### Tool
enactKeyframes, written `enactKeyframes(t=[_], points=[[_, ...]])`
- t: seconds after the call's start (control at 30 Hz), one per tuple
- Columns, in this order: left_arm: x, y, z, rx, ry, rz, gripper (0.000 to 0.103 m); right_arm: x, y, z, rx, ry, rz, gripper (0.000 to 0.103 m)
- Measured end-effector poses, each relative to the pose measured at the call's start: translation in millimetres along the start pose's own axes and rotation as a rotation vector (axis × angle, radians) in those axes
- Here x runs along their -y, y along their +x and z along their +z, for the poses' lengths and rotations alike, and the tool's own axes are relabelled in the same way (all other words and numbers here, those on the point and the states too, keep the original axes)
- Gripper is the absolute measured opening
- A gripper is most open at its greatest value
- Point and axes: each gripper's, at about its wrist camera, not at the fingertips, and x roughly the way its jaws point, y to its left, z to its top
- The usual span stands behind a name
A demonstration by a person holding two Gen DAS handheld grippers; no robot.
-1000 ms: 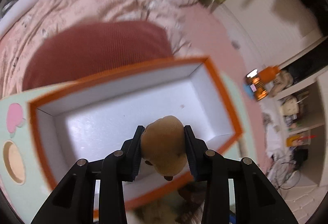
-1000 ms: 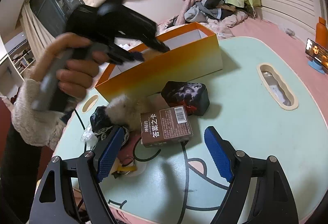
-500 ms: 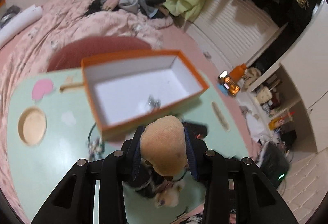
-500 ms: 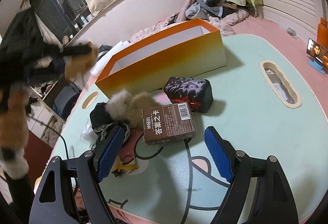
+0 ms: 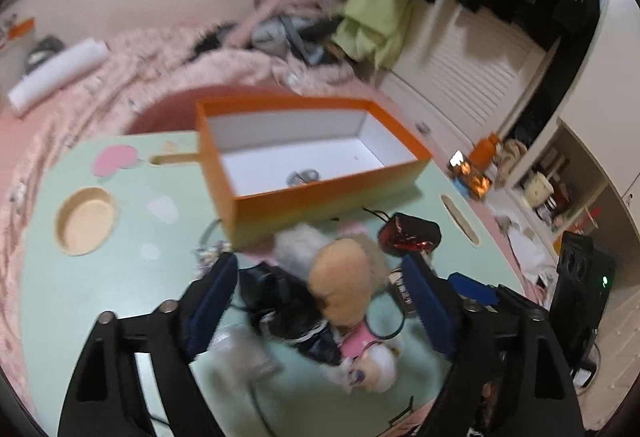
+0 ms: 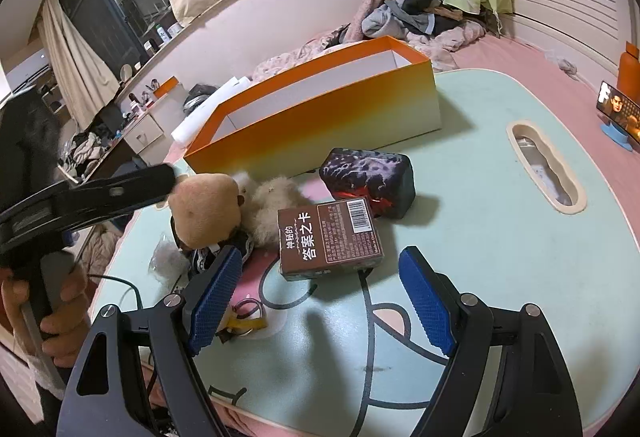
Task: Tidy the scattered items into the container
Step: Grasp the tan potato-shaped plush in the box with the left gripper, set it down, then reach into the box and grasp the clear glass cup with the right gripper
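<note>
My left gripper (image 5: 320, 301) hangs over the heap of items in front of the orange box (image 5: 320, 193). Its jaws are opening, and the tan plush toy (image 5: 340, 285) sits loose between them with a gap on both sides. In the right wrist view the plush (image 6: 204, 209) is at the left finger's tip, above a black lacy cloth (image 6: 208, 257). My right gripper (image 6: 320, 297) stands open and empty near the table's front edge. Just beyond it lie a brown card box (image 6: 328, 237), a dark pouch (image 6: 372, 177) and a cream fluffy toy (image 6: 272, 205).
The mint-green table (image 6: 500, 237) has a slot cut-out (image 6: 544, 165) on the right and a round recess (image 5: 86, 221) on the left. A keyring with a yellow tag (image 6: 244, 321) lies by my right gripper. A small metal thing (image 5: 303, 175) is in the box. A phone on a blue stand (image 6: 616, 113) is beyond the table.
The left gripper drew back from above the orange box to over the heap of items, and its jaws spread off the tan plush. The right gripper kept still.
</note>
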Motion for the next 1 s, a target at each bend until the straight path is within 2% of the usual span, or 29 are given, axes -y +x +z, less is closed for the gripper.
enactKeyframes(t=[0.13,0.23,0.37,0.5,0.7,0.73,0.9,1.0], points=[[-9,-26,-25,0.077,-0.040,0.091,0.096,-1,0,0,-0.004,-0.010,-0.010,0.081],[-9,-34,-46,0.107,-0.013,0.188,0.098,-7,0,-1,-0.008,-0.032,-0.035,0.081],[-11,-23,-66,0.085,0.043,0.334,0.099,-15,0,-1,-0.005,-0.070,-0.067,0.081],[-13,-13,-77,0.092,0.035,0.420,0.099,-19,2,-2,-0.011,-0.087,-0.079,0.081],[-26,9,-83,0.002,0.000,0.438,0.099,-21,5,-2,-0.016,-0.101,-0.087,0.081],[-28,12,-85,-0.001,-0.001,0.436,0.103,-22,5,-2,-0.019,-0.102,-0.087,0.081],[-31,14,-87,0.012,0.005,0.427,0.103,-28,7,1,-0.030,-0.138,-0.097,0.081],[-30,13,-88,0.016,0.007,0.423,0.103,-44,2,22,0.001,-0.207,-0.132,0.081]])
